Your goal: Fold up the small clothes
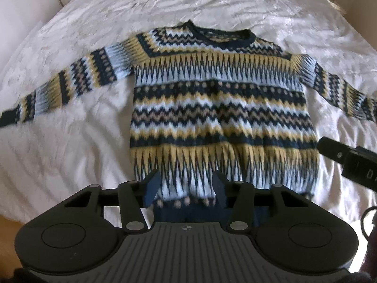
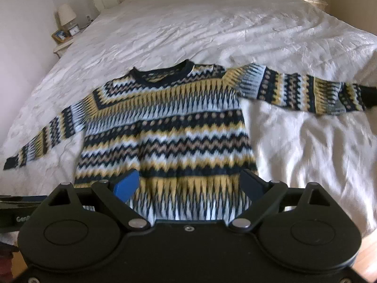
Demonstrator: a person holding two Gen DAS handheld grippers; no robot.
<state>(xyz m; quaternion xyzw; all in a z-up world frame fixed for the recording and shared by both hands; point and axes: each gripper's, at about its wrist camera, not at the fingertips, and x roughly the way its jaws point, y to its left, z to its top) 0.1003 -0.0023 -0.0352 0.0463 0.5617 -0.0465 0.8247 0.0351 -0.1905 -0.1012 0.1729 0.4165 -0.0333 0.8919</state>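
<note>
**Taking the hem cleanly at both ends**

The sweater [image 1: 216, 108] lies flat and face up on the bed [image 1: 212, 4], collar [image 1: 221, 35] at the far end, both sleeves spread out to the sides, hem [image 1: 188, 202] nearest the grippers.

The left gripper [image 1: 186, 188] hangs over the hem, near the sweater's left corner. Its jaws are partly spread with the knit showing between them; whether the pads already touch the cloth I cannot tell, and no fold is raised there. The right gripper [image 2: 188, 186] sits above the lower part of the sweater, its jaws wide apart and empty.

The step looks like taking the hem at two points for a first fold. To do it well, each gripper should probably come down at its own corner of the hem and pinch both layers together. The two grips want to sit level with each other, or the fold will run crooked towards the collar. The knit is thick and soft, so a shallow bite may slip.
</note>
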